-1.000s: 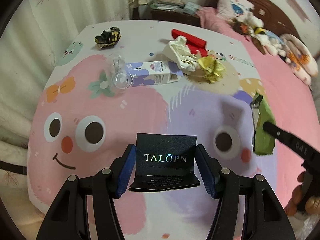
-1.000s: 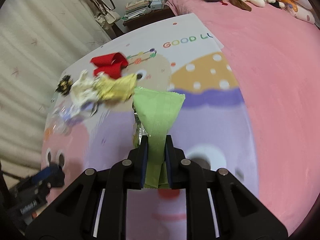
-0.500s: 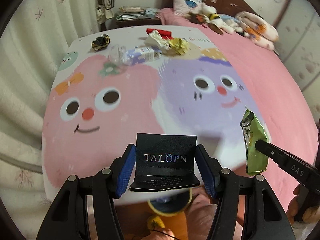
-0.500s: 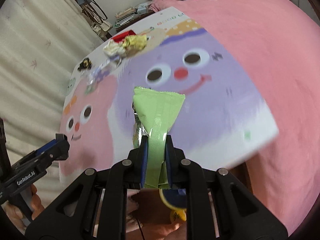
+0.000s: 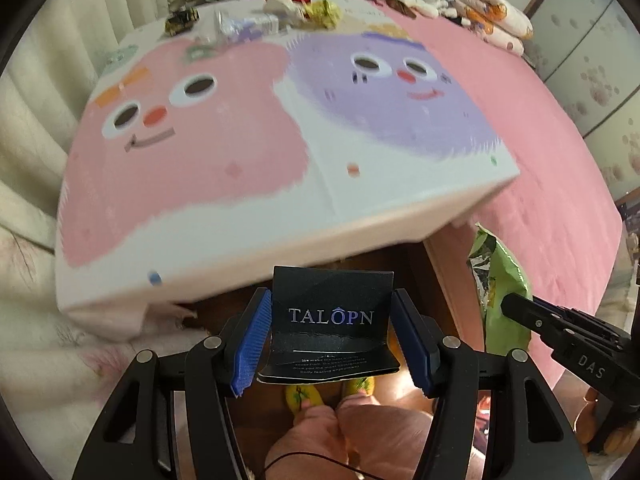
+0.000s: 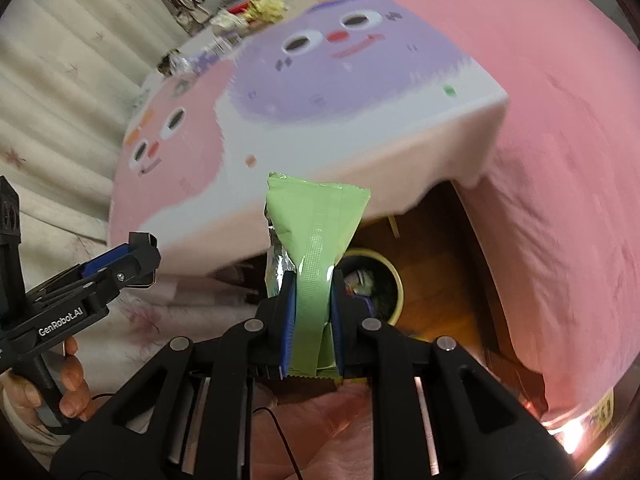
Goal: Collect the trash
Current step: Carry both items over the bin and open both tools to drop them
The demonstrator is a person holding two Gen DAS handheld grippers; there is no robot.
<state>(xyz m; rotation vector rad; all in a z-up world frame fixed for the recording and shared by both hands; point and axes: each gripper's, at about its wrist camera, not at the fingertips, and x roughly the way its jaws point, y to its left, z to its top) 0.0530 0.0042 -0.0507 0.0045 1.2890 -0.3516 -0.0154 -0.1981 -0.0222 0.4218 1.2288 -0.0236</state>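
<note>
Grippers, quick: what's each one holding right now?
Left gripper: jaws closed on the black TALOPN box.
Right gripper: jaws shut on the green snack wrapper.

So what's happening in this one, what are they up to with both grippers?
A person is clearing trash off a bed. The left gripper is clamped on a folded black TALOPN card; the right gripper is shut on a green snack wrapper. Both are held past the bed's edge, the wrapper over a yellow-rimmed bin on the floor. More litter waits at the far end of the cartoon blanket.
</note>
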